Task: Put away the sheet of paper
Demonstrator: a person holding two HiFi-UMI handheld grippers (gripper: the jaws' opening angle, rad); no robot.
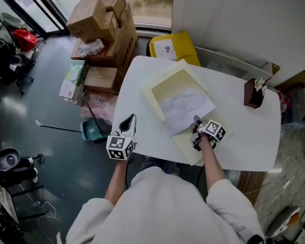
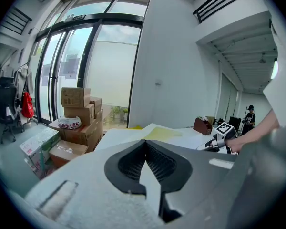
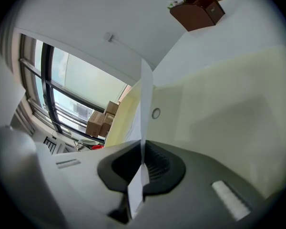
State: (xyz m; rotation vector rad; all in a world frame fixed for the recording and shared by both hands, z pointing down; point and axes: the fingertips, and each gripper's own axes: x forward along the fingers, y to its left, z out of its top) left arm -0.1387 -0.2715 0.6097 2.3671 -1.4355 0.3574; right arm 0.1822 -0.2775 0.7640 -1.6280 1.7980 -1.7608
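Only in the head view, the whole layout: paper point(image 1: 185, 105) lying over an open pale-yellow folder point(image 1: 165, 93) mid-desk point(image 1: 244, 141), pinched at its near corner by the right claw point(image 1: 197, 122). Left claw point(image 1: 128, 122) off by the desk's near left edge, well apart from the folder.

Only in the right gripper view: jaws closed on the paper, seen edge-on and standing up from between them, with a round snap point(image 3: 155, 113) on the folder just beside it.

Only in the left gripper view: jaws together with nothing between them, pointing across the desk toward tall windows point(image 2: 86, 66), the right claw visible off to the right.

White desk with rounded corners, also carrying a brown box point(image 1: 253, 93) near the far right edge. Dark glossy floor point(image 1: 46, 111). Stacked cardboard boxes point(image 1: 104, 27) and a yellow bin point(image 1: 173, 47) beyond the desk's far edge, toward the windows.
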